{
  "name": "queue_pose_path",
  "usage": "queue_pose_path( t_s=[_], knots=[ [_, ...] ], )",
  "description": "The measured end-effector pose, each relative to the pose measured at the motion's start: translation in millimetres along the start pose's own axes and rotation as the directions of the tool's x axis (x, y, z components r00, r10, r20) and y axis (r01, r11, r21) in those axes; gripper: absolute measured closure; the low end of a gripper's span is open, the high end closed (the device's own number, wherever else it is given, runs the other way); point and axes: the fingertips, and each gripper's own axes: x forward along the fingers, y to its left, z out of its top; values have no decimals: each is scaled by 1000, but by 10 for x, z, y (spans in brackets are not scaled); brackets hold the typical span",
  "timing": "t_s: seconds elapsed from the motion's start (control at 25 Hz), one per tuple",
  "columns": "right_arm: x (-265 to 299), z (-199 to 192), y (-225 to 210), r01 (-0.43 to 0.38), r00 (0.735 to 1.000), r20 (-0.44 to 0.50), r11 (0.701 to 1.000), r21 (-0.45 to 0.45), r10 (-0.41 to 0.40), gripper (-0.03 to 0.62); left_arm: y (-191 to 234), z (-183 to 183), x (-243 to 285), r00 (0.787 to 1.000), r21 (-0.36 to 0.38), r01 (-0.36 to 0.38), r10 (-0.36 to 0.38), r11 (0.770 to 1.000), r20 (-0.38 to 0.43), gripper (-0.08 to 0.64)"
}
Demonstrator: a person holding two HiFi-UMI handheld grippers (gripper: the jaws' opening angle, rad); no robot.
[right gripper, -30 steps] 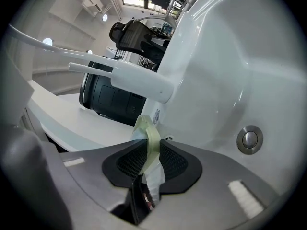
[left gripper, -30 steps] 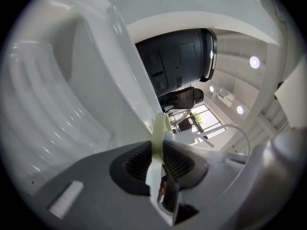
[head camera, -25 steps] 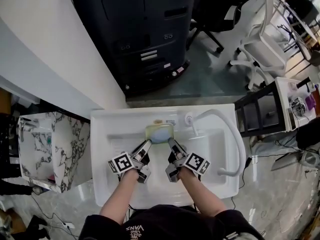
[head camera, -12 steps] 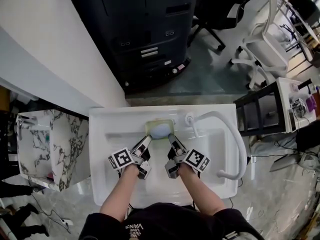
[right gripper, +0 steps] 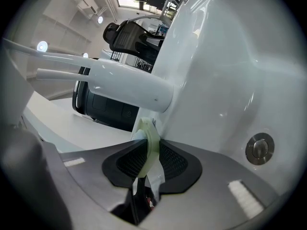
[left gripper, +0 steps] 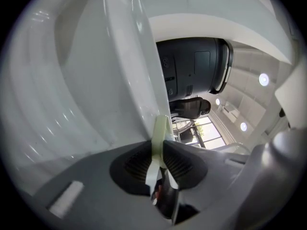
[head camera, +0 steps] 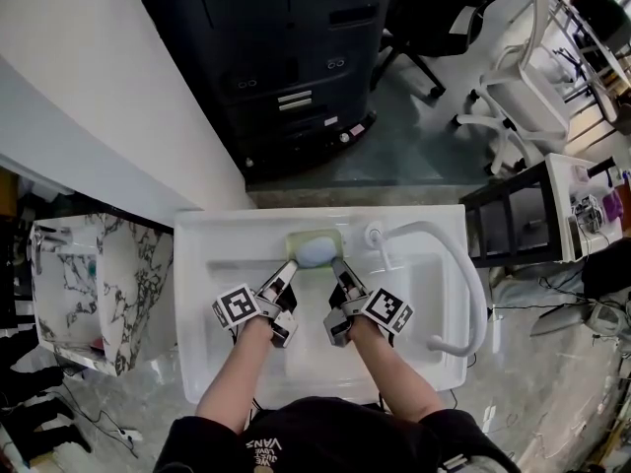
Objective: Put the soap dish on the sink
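The pale green soap dish (head camera: 314, 236), with a bar of soap (head camera: 317, 253) in it, is at the back ledge of the sink (head camera: 197, 313), beside the tap (head camera: 434, 233). The left tongs (head camera: 291, 266) and right tongs (head camera: 337, 265) each pinch its thin rim from opposite sides. The dish looks light, stiff and slick, so it is best held firmly by both rims and kept level.

one white sink (head camera: 426, 264) with one curved tap (head camera: 374, 235) and one drain plug (right gripper: 259, 148). one soap dish (head camera: 299, 238) carrying one bar of soap (head camera: 316, 253). two grippers: the left gripper (head camera: 287, 271) and the right gripper (head camera: 340, 269). one dark printer (head camera: 286, 57), one marbled cabinet (head camera: 128, 284), and two office chairs: one white chair (head camera: 513, 77), one black chair (head camera: 424, 28).
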Motion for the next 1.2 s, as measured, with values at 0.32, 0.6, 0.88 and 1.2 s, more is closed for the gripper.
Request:
queue_pose_path(
  t_s=[0.32,0.6,0.88,1.2],
  knots=[
    [-11,2,33,8,1000,17,1000,-25,-8,518,-63,13,-27,1000,1,19,-19,1000,3,436],
    [-132,79,69,18,999,35,987,-158,-13,489,-184,-4,-34,998,75,60,-60,995,-3,385],
    [-269,67,70,79,997,36,927,-366,-71,491,-170,-61,-146,999,346,-45,45,937,8,382],
    [-267,-26,54,83,996,5,891,-446,-90,525,-94,-66,-307,988,543,-154,147,826,57,387]
  ],
)
